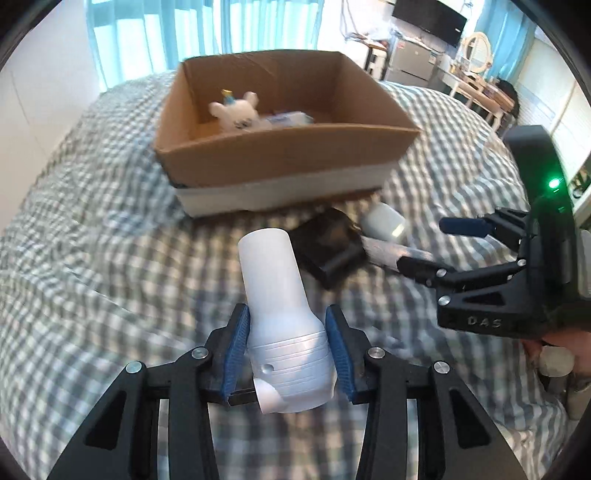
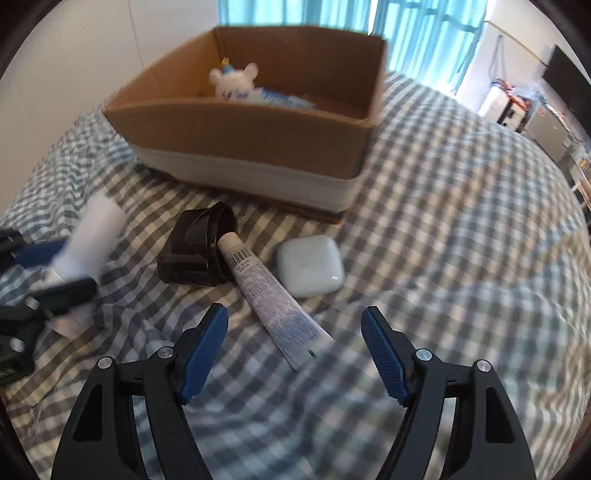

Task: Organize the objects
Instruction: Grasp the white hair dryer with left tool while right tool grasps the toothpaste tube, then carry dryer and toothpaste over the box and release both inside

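Observation:
My left gripper [image 1: 289, 322] is shut on a white plastic bottle [image 1: 280, 302] and holds it above the checked bed, short of the cardboard box [image 1: 280, 155]. The box holds a white plush toy [image 1: 238, 110] and a blue-white packet [image 1: 291, 119]. My right gripper [image 2: 295, 325] is open and empty, just above the flat end of a white tube [image 2: 269, 291]. A black case [image 2: 197, 251] lies left of the tube and a white earbud case [image 2: 310, 266] right of it. The right gripper also shows in the left wrist view [image 1: 436, 243], and the bottle in the right wrist view [image 2: 90, 243].
The box [image 2: 251, 125] stands on the checked bedspread [image 2: 461, 229] beyond the loose items. Blue curtains [image 1: 207, 33] hang behind it. A desk, a mirror and a dark screen [image 1: 430, 18] stand at the far right of the room.

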`<state>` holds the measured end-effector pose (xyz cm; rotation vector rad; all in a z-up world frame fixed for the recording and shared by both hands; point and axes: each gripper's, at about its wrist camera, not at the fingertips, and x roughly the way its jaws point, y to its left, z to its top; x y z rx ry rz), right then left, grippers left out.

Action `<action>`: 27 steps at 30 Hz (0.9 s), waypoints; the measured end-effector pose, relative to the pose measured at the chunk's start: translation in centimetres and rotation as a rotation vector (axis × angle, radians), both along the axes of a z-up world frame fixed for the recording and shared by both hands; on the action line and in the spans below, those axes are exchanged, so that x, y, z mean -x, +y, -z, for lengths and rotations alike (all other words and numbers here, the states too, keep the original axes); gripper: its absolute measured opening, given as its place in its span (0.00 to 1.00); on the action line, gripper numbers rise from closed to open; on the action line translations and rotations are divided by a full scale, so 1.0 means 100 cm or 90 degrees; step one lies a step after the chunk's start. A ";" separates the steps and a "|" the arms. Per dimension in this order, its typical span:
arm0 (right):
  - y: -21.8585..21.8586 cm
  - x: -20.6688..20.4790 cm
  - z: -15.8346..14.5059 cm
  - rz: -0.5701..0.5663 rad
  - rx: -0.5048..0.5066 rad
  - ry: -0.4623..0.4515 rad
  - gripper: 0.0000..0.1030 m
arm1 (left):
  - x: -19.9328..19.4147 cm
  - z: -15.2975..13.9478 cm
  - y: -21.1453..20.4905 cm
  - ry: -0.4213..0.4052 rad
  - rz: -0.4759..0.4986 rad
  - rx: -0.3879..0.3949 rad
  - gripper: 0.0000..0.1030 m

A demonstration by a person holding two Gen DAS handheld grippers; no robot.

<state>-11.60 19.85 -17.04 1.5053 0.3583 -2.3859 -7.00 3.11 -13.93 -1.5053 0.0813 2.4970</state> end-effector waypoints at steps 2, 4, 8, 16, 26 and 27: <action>-0.010 0.009 0.009 -0.009 -0.011 -0.015 0.72 | 0.009 0.003 -0.004 -0.001 -0.009 0.003 0.42; -0.017 0.015 0.016 -0.016 -0.021 -0.025 0.70 | 0.015 0.008 -0.009 -0.004 -0.015 0.006 0.42; -0.027 0.028 0.033 -0.017 -0.039 -0.052 0.63 | 0.023 0.016 -0.015 -0.007 -0.023 0.011 0.42; -0.034 0.032 0.047 -0.010 -0.051 -0.072 0.35 | 0.035 0.032 -0.020 -0.023 -0.026 0.004 0.42; -0.034 0.007 0.007 -0.002 -0.035 -0.017 0.24 | 0.026 0.020 -0.025 -0.026 -0.018 -0.012 0.42; -0.034 0.004 0.001 0.002 -0.034 -0.009 0.24 | 0.025 0.016 -0.027 -0.022 -0.020 -0.015 0.42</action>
